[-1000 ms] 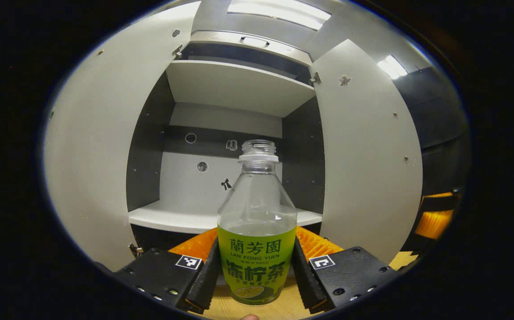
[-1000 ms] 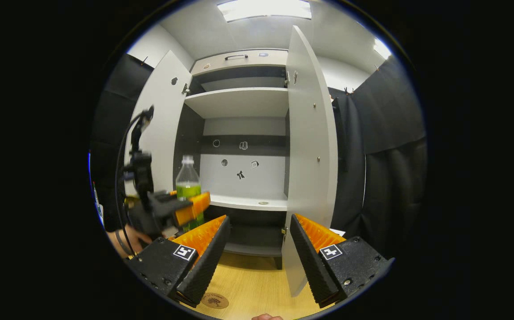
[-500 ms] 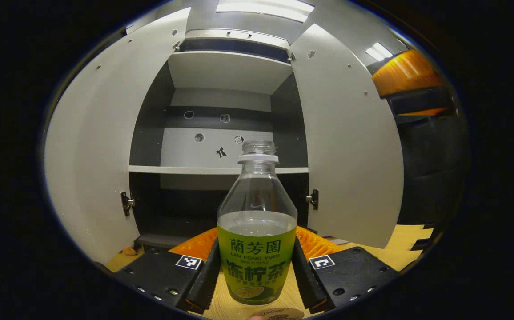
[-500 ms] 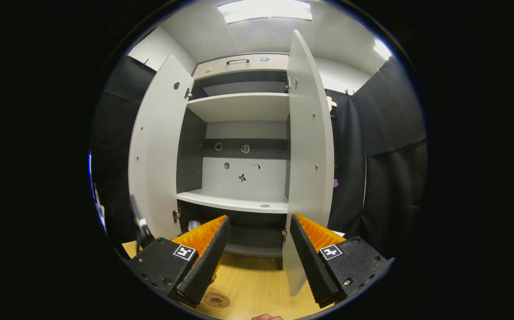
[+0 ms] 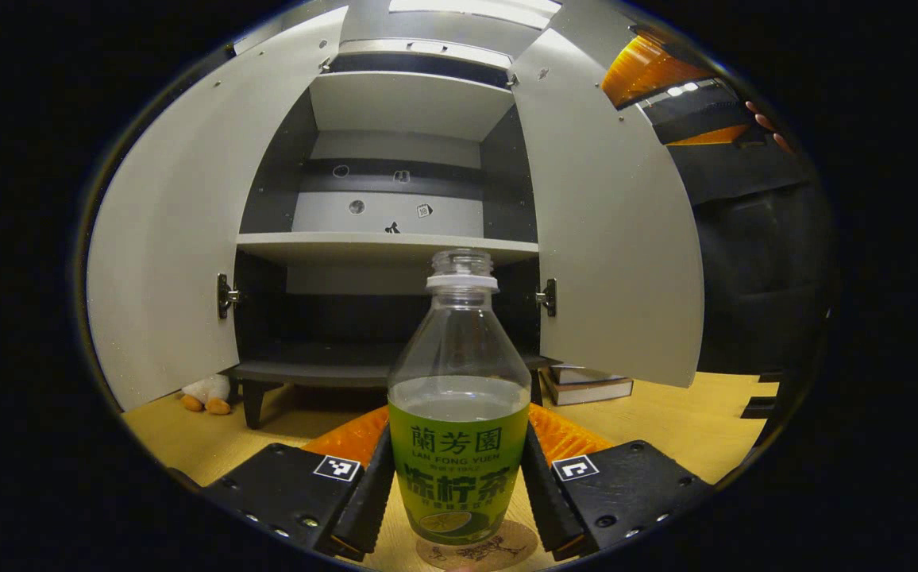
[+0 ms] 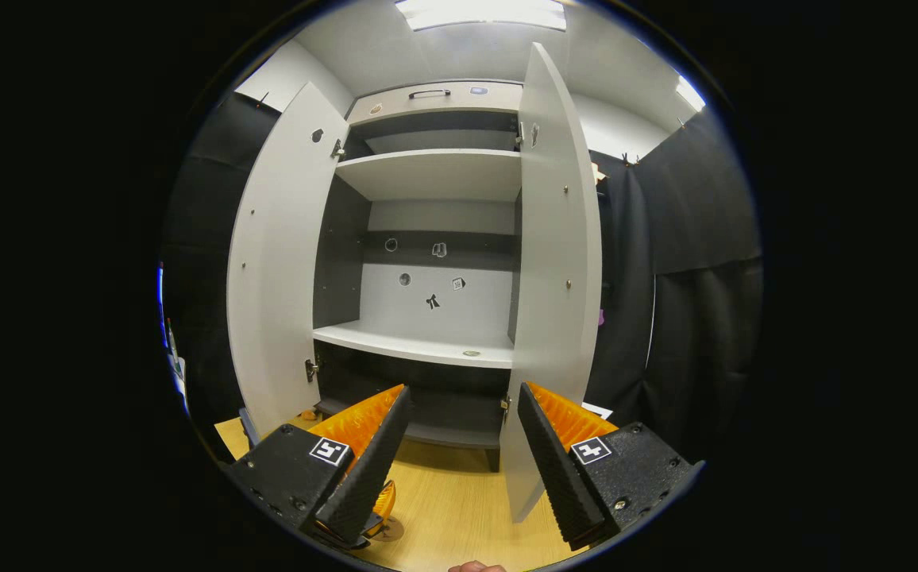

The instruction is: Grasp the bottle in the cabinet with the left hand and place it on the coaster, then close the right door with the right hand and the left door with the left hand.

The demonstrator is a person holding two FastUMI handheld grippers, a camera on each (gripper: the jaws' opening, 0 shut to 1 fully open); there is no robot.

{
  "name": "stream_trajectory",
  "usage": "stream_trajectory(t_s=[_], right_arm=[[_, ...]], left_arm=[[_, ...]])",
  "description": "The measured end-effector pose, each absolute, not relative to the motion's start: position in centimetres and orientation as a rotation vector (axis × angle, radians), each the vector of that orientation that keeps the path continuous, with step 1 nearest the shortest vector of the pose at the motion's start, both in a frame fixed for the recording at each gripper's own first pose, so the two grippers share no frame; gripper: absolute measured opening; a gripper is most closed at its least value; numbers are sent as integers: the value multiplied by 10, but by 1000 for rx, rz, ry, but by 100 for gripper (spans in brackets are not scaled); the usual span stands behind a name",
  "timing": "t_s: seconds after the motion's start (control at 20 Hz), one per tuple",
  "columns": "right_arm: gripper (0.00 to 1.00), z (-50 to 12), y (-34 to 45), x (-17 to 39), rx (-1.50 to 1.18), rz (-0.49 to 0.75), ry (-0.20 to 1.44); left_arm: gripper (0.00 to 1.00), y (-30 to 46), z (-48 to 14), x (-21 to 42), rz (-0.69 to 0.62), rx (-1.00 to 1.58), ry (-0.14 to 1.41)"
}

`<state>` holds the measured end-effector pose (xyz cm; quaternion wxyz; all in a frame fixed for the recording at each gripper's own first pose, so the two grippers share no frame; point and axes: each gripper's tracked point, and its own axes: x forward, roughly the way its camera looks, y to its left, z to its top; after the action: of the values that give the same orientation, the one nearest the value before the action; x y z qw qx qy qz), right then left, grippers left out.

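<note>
A clear, uncapped bottle [image 5: 459, 413] with a green label and some liquid stands upright between the fingers of my left gripper [image 5: 457, 485], which is shut on its label. Its base sits at a round brown coaster [image 5: 481, 550] on the wooden table; contact is hard to judge. Behind it stands the cabinet, its left door [image 5: 165, 238] and right door [image 5: 618, 238] both swung wide. In the right gripper view my right gripper [image 6: 459, 469] is open and holds nothing, facing the cabinet's right door [image 6: 554, 262] edge-on, the left door [image 6: 276, 262] beside it. The coaster [image 6: 389, 527] peeks out by its left finger.
The cabinet's middle shelf [image 5: 383, 246] is bare, with a small disc [image 6: 471, 353] on it in the right gripper view. Stacked books [image 5: 586, 385] lie under the right door, a small plush toy [image 5: 205, 392] by the cabinet leg. The other gripper [image 5: 657, 71] hovers upper right.
My left gripper has carried the bottle down from shelf height to the table, and the coaster has come into view beneath it. The right gripper has stayed open, nearly still.
</note>
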<state>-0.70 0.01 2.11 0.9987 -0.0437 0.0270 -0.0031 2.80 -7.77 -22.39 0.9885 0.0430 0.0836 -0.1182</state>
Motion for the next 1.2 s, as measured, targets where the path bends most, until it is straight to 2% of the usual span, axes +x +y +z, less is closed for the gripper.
stream_trajectory(t_s=[0.05,0.1,0.55,0.85,0.9,1.1,1.2], right_arm=[[83,21,2,-5,-91,-2,56],[83,19,3,-3,-94,3,61],[83,13,17,7,-91,52,79],[84,11,22,7,-68,65,84],[84,10,20,6,-66,62,86],[83,10,14,1,-46,50,80],[83,10,11,-2,-39,41,73]], left_arm=[[76,-77,-229,25,-237,67,183],[73,-78,-234,22,-238,41,205],[72,-78,-246,10,-244,69,209],[81,-79,-244,5,-263,51,240],[86,-78,-242,5,-262,61,241],[94,-75,-218,5,-249,84,195],[94,-73,-198,6,-244,73,172]])
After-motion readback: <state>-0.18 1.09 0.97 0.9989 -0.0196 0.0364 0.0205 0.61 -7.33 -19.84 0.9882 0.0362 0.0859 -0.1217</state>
